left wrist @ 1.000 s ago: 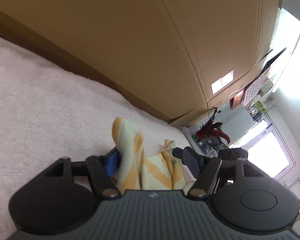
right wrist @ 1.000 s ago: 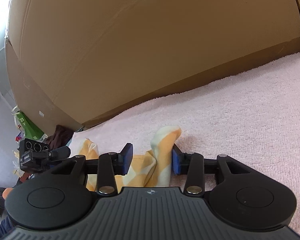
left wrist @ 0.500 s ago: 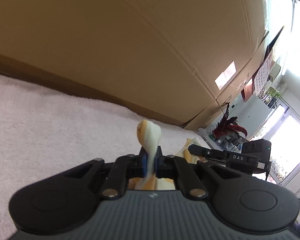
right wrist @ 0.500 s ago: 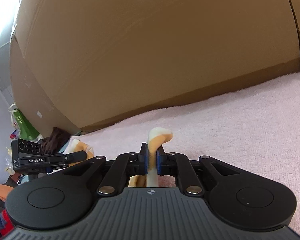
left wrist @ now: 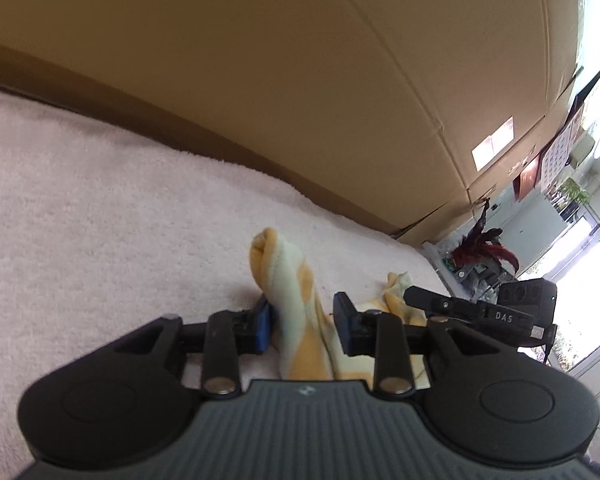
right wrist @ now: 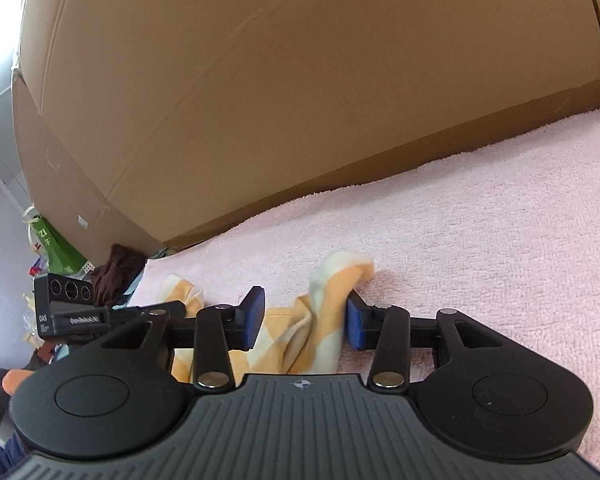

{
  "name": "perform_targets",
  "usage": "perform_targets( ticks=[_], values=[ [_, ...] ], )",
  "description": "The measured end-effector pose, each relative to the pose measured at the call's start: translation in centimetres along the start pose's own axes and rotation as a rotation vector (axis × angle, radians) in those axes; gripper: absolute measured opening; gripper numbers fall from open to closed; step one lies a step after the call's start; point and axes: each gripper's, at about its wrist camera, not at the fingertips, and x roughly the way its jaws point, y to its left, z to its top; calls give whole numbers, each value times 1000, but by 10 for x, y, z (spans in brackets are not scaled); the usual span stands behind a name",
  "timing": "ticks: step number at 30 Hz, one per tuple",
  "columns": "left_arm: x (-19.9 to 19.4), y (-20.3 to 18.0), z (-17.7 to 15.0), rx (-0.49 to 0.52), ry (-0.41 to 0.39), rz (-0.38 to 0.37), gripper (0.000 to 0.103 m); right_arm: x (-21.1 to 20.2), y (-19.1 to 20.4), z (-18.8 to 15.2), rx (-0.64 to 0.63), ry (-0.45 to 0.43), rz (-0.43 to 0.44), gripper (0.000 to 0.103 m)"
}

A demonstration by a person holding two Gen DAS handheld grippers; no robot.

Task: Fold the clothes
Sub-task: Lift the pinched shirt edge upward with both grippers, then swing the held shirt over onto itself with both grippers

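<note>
Your left gripper and right gripper both released — yellow-white cloth (bunched) between spread pads, on pink towel. "DAS" readable on other gripper's camera.

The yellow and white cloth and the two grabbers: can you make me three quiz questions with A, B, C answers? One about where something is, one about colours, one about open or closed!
1. Where does the cloth lie?
A. On the pink towel
B. Inside the cardboard box
C. On a wooden floor

2. What colour are the pads on the right gripper?
A. Red
B. Blue
C. Green

3. How is the left gripper right now?
A. Shut tight on the cloth
B. Open, with cloth between its fingers
C. Out of view

Answers:
1 A: the cloth rests on the fluffy pink towel in front of the box.
2 B: both pads show blue in the right wrist view.
3 B: its jaws stand apart, one on each side of the raised fold.
</note>
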Motion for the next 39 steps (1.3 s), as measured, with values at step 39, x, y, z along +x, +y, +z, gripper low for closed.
perform_targets(
  ticks=[39],
  values=[
    [-162,-130,-100,345,-118,-209,1,-161,104,-62,-468,-2,97,8]
  ],
)
